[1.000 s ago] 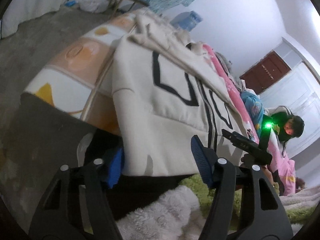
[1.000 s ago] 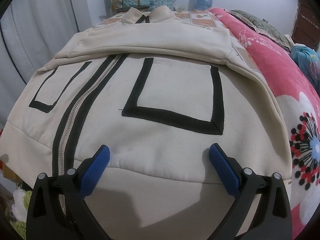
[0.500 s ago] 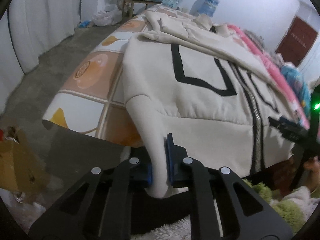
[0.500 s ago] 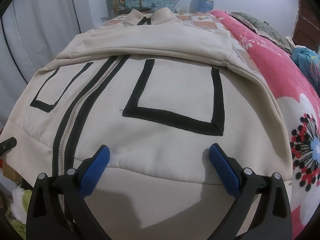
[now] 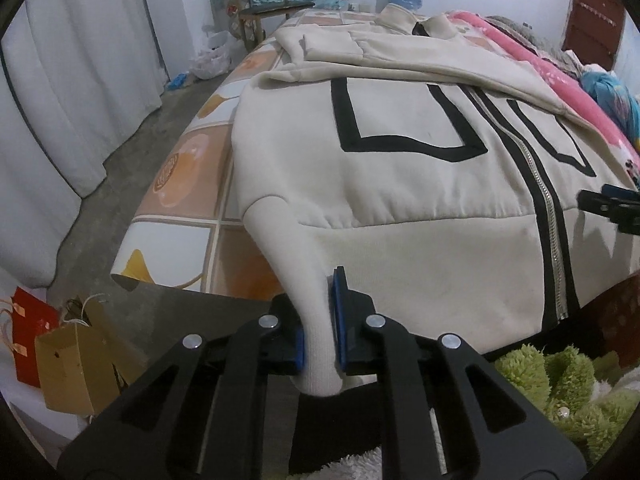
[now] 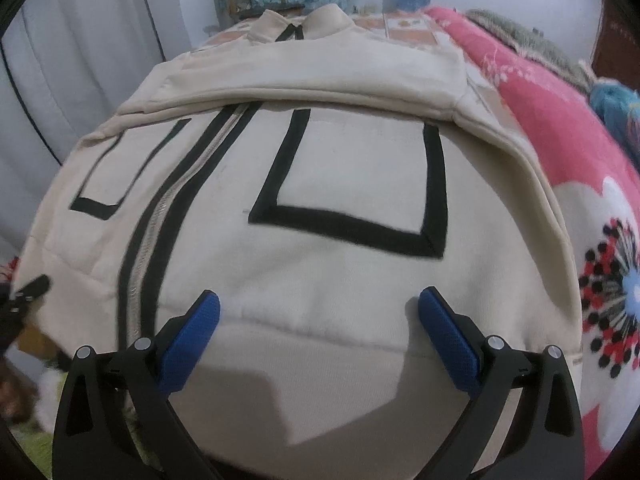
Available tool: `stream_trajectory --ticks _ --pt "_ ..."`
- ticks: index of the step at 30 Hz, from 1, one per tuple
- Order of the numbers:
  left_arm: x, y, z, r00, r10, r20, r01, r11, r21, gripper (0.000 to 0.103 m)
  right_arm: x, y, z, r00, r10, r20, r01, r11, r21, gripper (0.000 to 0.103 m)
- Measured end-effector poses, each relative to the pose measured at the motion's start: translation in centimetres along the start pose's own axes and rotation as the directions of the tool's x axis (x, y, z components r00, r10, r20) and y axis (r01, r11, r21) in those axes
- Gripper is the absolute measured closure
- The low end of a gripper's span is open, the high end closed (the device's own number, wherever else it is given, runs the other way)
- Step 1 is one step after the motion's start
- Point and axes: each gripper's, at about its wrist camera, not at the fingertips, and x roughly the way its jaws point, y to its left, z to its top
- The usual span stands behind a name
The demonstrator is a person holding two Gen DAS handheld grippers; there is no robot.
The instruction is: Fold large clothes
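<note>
Cream zip-front jacket with black trim spread across the bed's near edge. Left gripper, fingers clamped on its corner hem; right gripper, fingers apart above the hem. Paper bags stand on the floor beside the bed's corner.

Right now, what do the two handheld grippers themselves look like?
Both match. The left gripper and right gripper have matte black plastic linkage arms with triangular cut-outs, round silver pivot pins, and flat textured blue pads on the fingers. No cables, markings, sleeves or hands are visible.
</note>
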Motion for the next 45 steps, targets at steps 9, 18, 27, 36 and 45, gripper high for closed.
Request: stream_trajectory --ticks 9,18,27,36,45 --pt "0.2 -0.1 0.0 1.0 -0.013 -0.002 0.013 1.0 0.025 0.091 -6.6 -4.6 -3.9 0.992 -0.122 0.04 0.12 0.991 0.058 0.015" --pt "0.5 -0.3 0.2 1.0 -0.019 -0.015 0.02 0.998 0.055 0.09 -6.6 -8.7 -6.8 0.994 -0.111 -0.022 0.113 0.963 0.243 0.039" --pt "0.3 -0.1 -0.4 0.999 -0.033 0.042 0.031 0.999 0.028 0.093 -5.8 -8.9 -7.9 0.997 -0.062 -0.04 0.07 0.961 0.268 0.075" --pt "-5.3 1.5 0.5 0.977 -0.167 0.129 0.168 0.986 0.008 0.098 -10.6 -7.3 -7.3 0.996 -0.026 0.081 0.01 0.981 0.192 0.098" --pt "-6.8 4.9 0.1 0.932 -0.351 0.09 0.36 0.923 -0.138 0.098 -13.4 -9.5 -6.5 0.969 0.176 0.174 -0.222 0.931 0.29 0.098"
